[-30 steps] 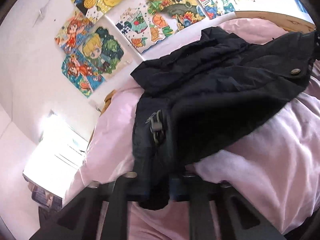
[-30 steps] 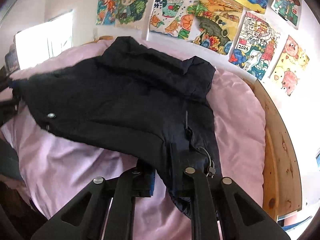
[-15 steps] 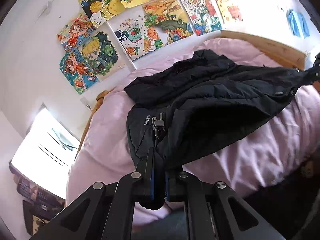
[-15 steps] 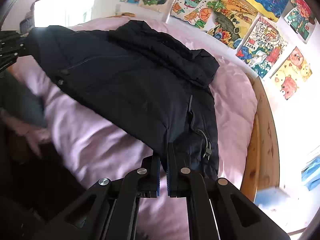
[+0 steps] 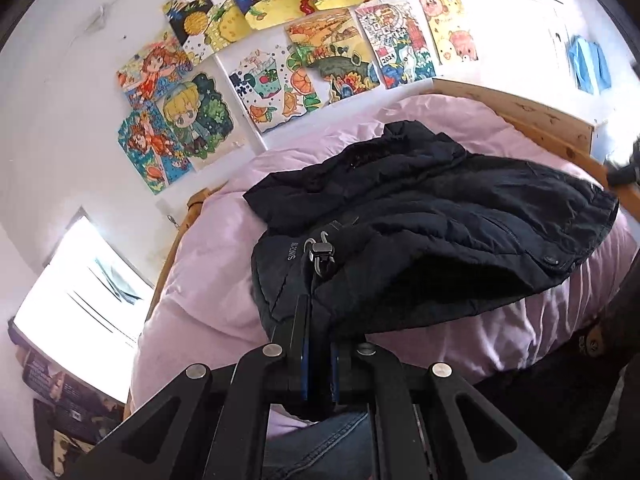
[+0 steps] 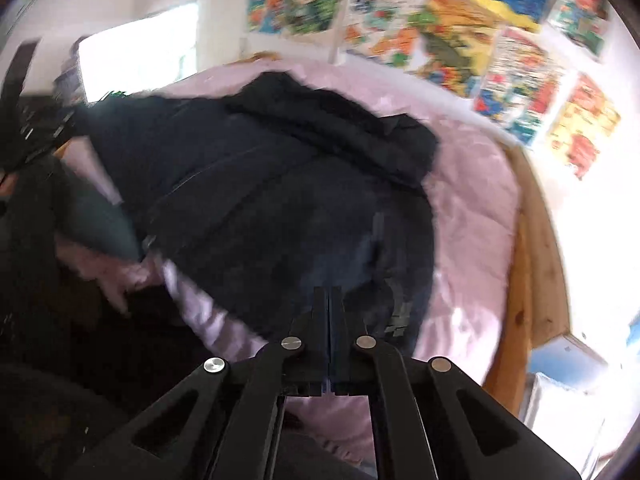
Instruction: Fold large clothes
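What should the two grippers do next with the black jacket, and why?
Probably carry the held edge toward the wall, folding it over. Both the left gripper and right gripper are shut on the jacket, its near edge raised off the pink bed.

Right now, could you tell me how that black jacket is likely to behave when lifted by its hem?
The black jacket probably hangs floppy: it sags between the pinched ends. Its quilted, puffy fabric suggests it is light for its bulk. It may slide easily over the pink duvet.
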